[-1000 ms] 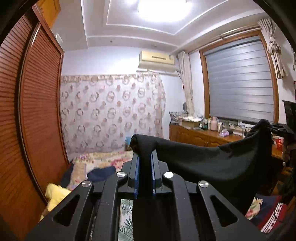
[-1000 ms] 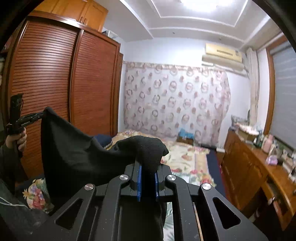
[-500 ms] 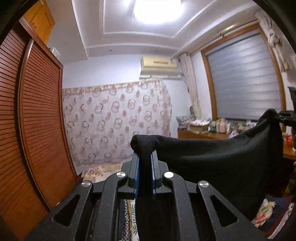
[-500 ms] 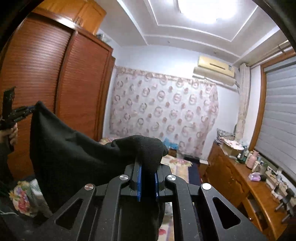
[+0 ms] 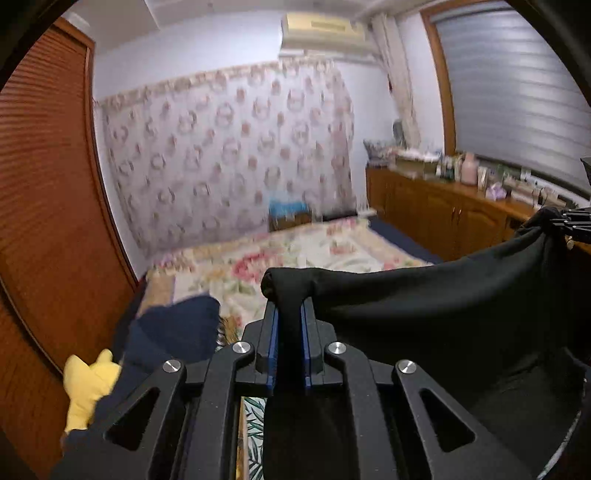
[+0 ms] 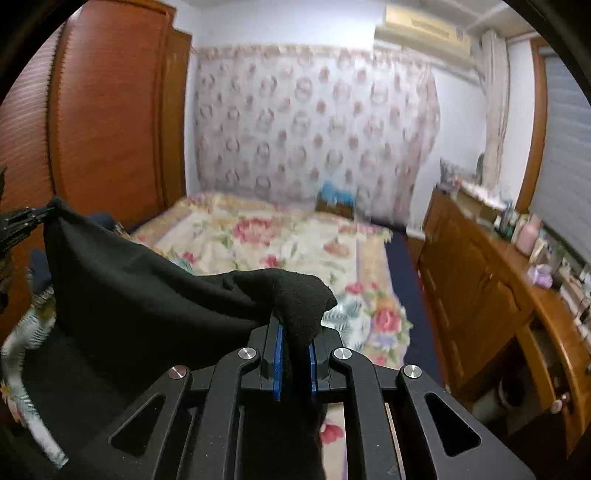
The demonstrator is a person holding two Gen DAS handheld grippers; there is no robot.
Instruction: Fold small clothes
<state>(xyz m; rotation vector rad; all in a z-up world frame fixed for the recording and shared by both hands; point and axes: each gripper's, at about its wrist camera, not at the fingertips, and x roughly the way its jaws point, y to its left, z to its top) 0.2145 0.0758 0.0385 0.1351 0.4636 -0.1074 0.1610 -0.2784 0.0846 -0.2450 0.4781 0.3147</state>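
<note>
Black garment (image 5: 424,306) still stretched between both grippers, now lower, bed (image 5: 295,254) visible

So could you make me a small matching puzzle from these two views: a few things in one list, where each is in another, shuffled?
Things:
1. black garment
2. yellow plush toy
3. air conditioner
4. pink bottle

Places:
A. high on the wall
B. on the wooden counter
C. clamped between the left gripper and right gripper
D. by the wardrobe, beside dark blue cloth

Pairs: 1-C, 2-D, 3-A, 4-B
</note>
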